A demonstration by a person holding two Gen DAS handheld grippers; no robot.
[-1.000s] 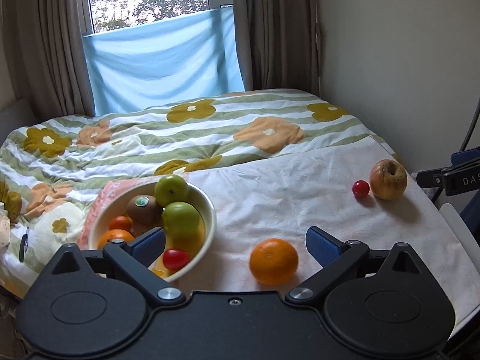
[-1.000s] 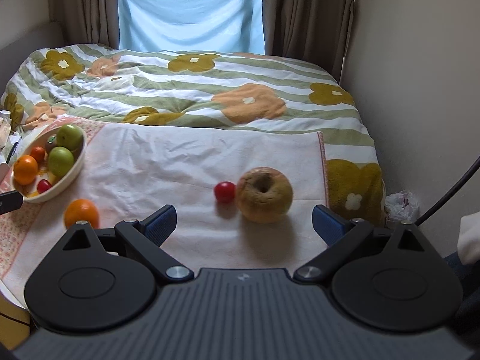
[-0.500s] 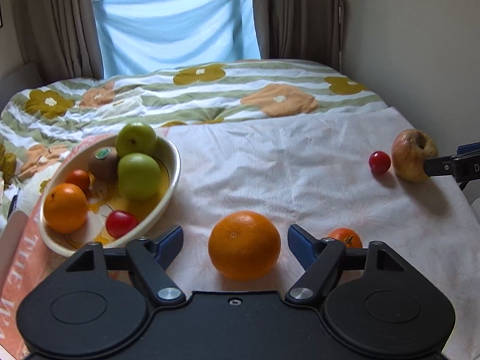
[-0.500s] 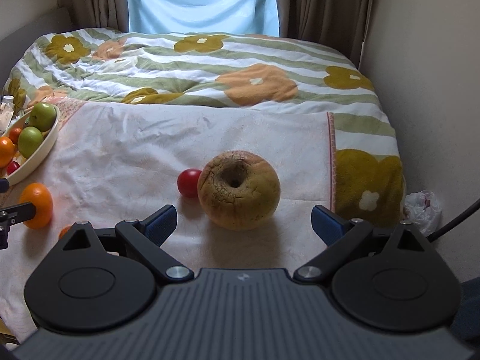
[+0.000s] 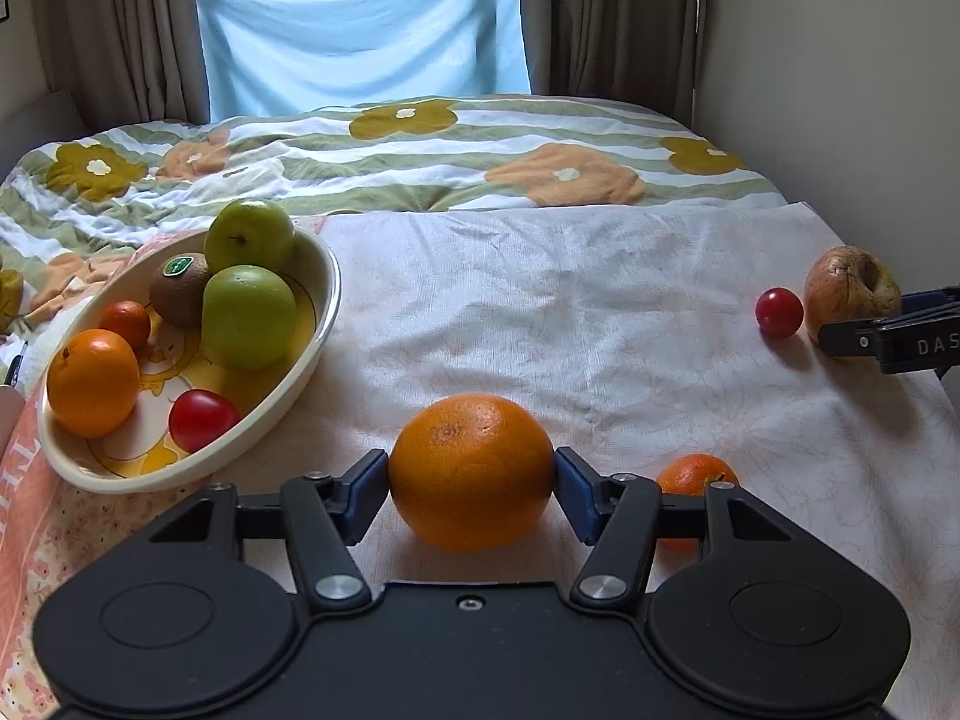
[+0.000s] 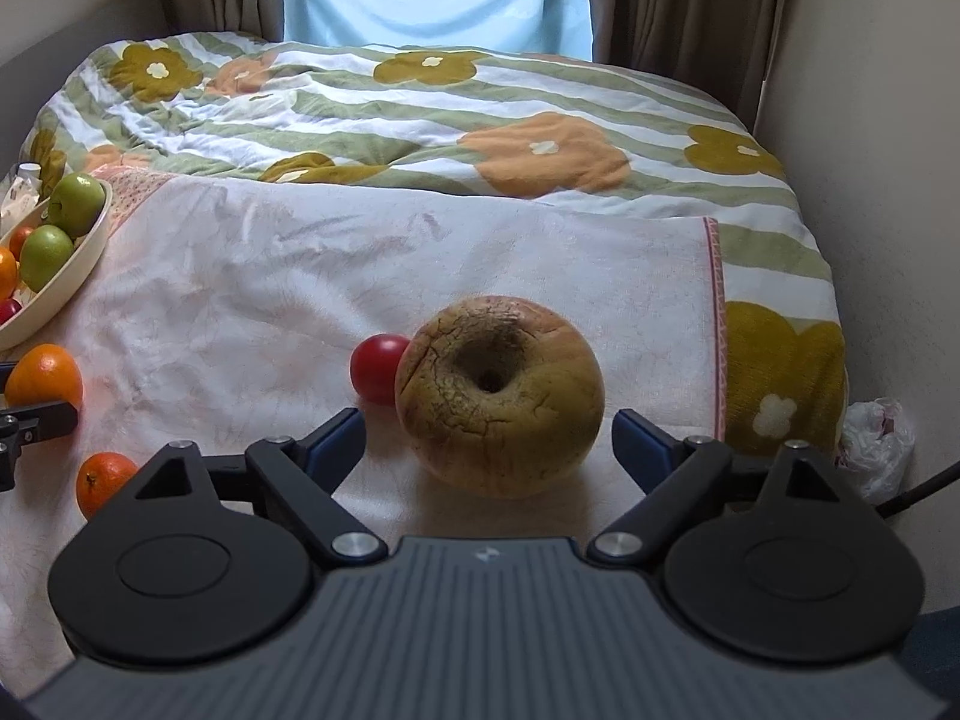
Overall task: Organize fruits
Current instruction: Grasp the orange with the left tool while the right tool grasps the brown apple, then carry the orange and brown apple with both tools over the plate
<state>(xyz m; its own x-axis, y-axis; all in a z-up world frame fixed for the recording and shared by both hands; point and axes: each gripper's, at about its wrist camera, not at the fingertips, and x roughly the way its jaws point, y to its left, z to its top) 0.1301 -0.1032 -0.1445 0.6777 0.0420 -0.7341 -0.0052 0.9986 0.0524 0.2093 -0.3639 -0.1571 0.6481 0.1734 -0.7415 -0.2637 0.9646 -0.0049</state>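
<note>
My left gripper [image 5: 471,483] is shut on a large orange [image 5: 471,468] that rests on the white cloth [image 5: 570,312]. A small mandarin [image 5: 690,474] lies just right of it. The cream bowl [image 5: 318,324] at the left holds two green apples, a kiwi, an orange, a small mandarin and a red tomato. My right gripper [image 6: 489,438] is open, its fingers on either side of a wrinkled brown apple [image 6: 498,396], not touching it. A red cherry tomato [image 6: 375,366] sits against the apple's left side.
The cloth covers the near part of a bed with a flowered, striped quilt [image 5: 420,150]. A wall [image 6: 888,180] runs along the right side. A crumpled plastic bag [image 6: 876,438] lies by the bed's right edge. Curtains and a blue sheet hang behind.
My left gripper moved forward around the large orange and closed on it. My right gripper moved closer to the brown apple, which now sits between its open fingers.
</note>
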